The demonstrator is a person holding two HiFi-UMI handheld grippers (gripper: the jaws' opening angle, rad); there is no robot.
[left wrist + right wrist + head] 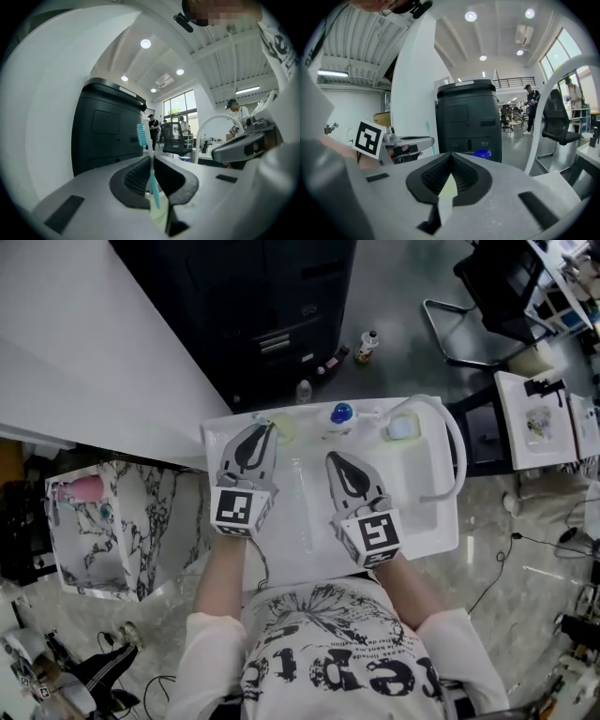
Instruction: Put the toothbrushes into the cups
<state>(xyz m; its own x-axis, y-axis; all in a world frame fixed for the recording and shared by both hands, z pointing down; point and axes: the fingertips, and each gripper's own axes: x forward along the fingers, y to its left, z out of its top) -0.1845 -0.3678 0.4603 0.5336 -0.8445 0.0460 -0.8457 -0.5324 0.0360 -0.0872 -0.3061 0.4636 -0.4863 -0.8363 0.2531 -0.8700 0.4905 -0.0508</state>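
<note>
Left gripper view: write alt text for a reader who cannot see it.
The left hand-held gripper has its jaws shut on a teal toothbrush, which stands nearly upright with its bristled head above them. Behind it are a large black cabinet, a white wall at the left and a curved white faucet at the right.

Toothbrush [154, 190] in left tool [151, 157]: teal handle, teal bristles. Tool body grey, pads [136, 178] black. Marker cube [242, 509]: black-and-white squares. Round item [341, 412] ahead of right tool [345, 474]: blue.
</note>
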